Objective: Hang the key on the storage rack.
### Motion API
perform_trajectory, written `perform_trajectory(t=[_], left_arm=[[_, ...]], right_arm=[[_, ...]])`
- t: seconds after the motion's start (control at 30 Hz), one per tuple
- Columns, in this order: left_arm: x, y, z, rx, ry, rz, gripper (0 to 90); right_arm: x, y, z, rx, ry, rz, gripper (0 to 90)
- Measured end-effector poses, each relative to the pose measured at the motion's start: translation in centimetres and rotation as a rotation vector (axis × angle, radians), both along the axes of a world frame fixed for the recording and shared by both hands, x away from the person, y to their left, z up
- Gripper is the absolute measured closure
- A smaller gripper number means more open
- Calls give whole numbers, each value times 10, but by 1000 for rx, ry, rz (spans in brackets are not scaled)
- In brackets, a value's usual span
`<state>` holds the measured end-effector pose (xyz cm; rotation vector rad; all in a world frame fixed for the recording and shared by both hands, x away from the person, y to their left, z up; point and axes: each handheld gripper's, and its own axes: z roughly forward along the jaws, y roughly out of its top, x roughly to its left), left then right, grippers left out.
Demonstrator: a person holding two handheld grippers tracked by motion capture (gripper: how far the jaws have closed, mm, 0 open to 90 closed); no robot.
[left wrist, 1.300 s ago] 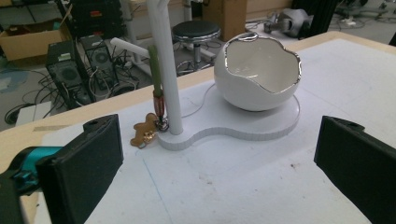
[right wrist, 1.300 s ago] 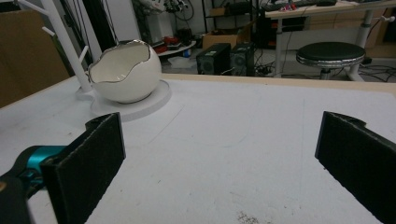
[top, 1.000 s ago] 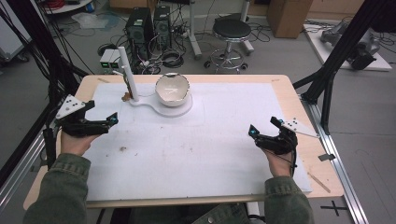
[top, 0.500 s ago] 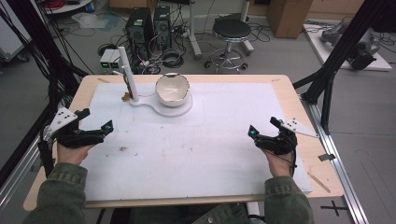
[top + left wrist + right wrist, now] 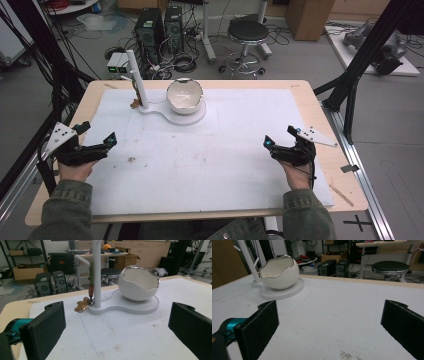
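A white egg-shaped bowl with a jagged silver rim [image 5: 184, 96] [image 5: 138, 284] [image 5: 279, 272] sits on a white stand base [image 5: 176, 114] at the back of the table. A white post [image 5: 136, 77] [image 5: 96, 272] rises from that base, and a small brown keychain [image 5: 134, 104] [image 5: 83, 304] hangs beside it down to the mat. My left gripper [image 5: 96, 141] [image 5: 117, 327] is open at the mat's left edge, empty. My right gripper [image 5: 281, 136] [image 5: 329, 327] is open at the right, empty, pointing toward the bowl.
A white foam mat [image 5: 200, 150] covers most of the wooden table [image 5: 310, 100]. Black frame struts stand at both sides. A stool [image 5: 248, 31], computer towers [image 5: 160, 25] and cables lie on the floor behind the table.
My left gripper has drawn back toward the near left, down the mat's left edge. The right gripper has stayed put.
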<state>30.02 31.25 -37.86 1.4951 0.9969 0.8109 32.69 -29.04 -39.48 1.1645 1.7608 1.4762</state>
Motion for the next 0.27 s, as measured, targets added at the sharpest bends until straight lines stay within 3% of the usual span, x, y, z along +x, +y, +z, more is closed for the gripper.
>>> perform_trajectory(t=[0.27], left_arm=[[2, 1, -4, 0, 15, 2, 17]], right_arm=[[-2, 1, 0, -12, -3, 1, 6]])
